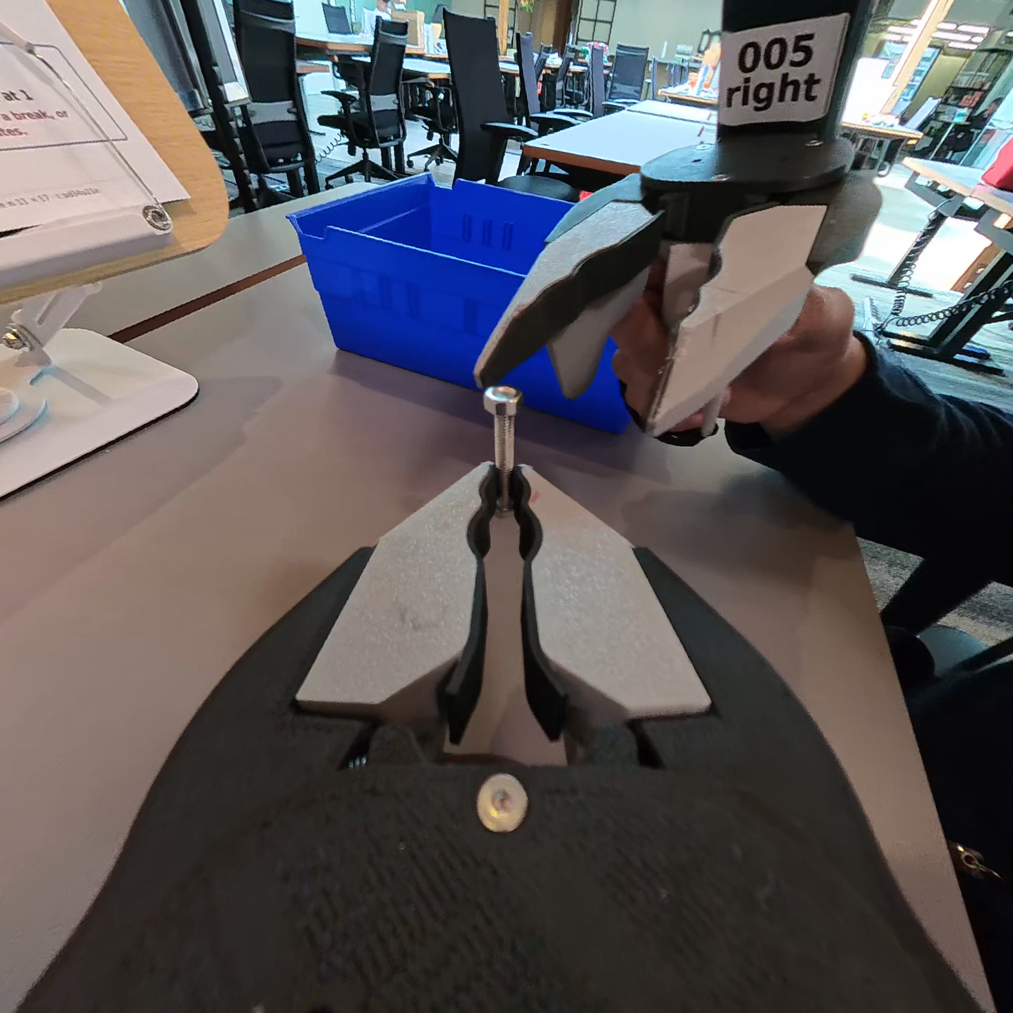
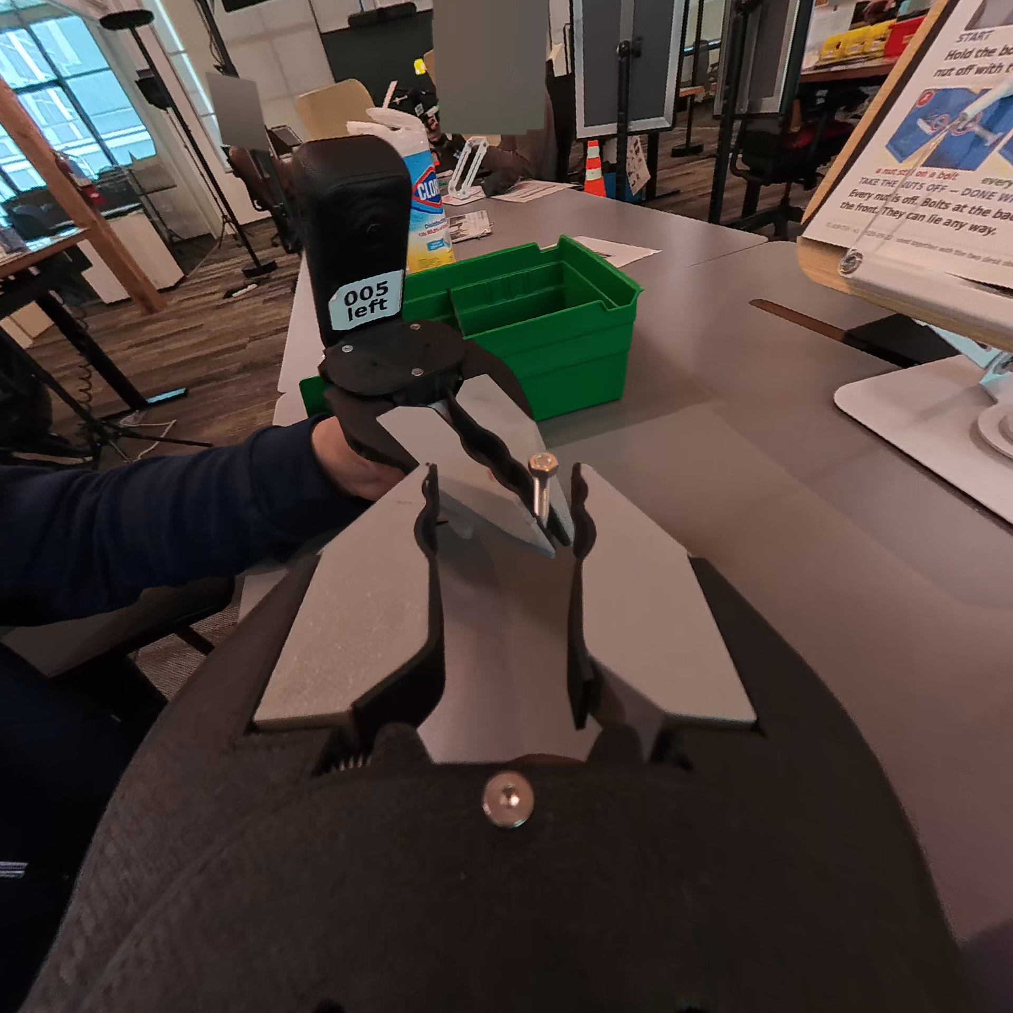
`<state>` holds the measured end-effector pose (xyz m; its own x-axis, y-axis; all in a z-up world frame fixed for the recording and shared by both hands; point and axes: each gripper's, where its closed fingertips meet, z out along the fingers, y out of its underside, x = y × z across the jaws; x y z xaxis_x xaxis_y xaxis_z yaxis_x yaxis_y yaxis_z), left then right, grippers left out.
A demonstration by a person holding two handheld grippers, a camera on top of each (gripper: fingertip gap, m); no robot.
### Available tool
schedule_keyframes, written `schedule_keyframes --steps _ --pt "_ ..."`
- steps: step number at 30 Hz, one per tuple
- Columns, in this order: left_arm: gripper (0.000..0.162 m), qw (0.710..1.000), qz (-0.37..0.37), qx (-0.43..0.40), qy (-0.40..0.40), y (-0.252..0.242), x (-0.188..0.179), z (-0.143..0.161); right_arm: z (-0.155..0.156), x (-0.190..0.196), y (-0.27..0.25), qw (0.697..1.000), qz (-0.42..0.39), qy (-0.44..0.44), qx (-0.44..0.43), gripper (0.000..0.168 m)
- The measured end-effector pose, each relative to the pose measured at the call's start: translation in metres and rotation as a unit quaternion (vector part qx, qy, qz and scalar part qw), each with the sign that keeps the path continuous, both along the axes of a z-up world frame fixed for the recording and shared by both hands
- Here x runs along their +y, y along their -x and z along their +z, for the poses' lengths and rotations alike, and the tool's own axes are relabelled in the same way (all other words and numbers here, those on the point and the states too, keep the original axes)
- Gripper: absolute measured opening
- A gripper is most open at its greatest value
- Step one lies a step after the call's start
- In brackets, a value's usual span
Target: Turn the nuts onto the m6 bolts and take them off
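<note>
a: while i hold the bolt upright in my left gripper, i'd judge we're at the start of a turn, with the nut sitting at the top end of the shaft.

b: what has the left one got, exactly?

a: its fingers are closed on the lower end of the shaft, right at the tips, nothing else between them. the bolt stands nearly vertical above the grey table.

b: and the right gripper?

a: spread wide and holding nothing. in the right wrist view the nut end shows in the gap between the 2 fingers, nearer the right-hand one, touching neither. from the left wrist view 1 finger tip hangs just above the hex, at its left edge; i can't tell if it brushes it.

b: so what does the next move need?

a: i think i have to centre the hex between the right pads, close on its flats, then twist while the left keeps the shaft from spinning. i can't tell from here if that hex is a loose nut or the bolt's own head.

b: bins?

a: blue bin behind the bolt, green bin beyond the left gripper, both well apart from the work.
</note>
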<state>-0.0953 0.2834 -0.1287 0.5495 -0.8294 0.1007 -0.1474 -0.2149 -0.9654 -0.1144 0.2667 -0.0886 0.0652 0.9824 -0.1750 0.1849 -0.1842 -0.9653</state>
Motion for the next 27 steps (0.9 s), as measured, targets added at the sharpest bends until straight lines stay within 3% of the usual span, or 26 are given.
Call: schedule_keyframes --steps 3,6,15,19,27 --pt "0.002 1.000 0.006 0.007 -0.001 0.001 0.002 -0.002 -0.001 -0.006 0.002 1.000 0.014 -0.002 -0.003 0.046" --pt "0.002 1.000 0.019 -0.005 0.007 0.008 0.006 0.000 0.002 -0.015 0.002 0.999 0.037 -0.013 0.000 0.032" --pt "0.002 1.000 0.006 -0.001 0.001 0.002 0.001 0.000 -0.001 -0.003 0.002 1.000 0.006 0.001 -0.002 0.048" --pt "0.002 1.000 0.021 -0.004 0.007 0.008 0.006 0.000 0.000 -0.019 0.003 0.999 0.049 -0.013 -0.004 0.029" --pt "0.002 1.000 0.010 -0.004 0.002 0.003 0.003 0.001 -0.001 -0.001 0.001 1.000 -0.002 -0.008 -0.004 0.047"
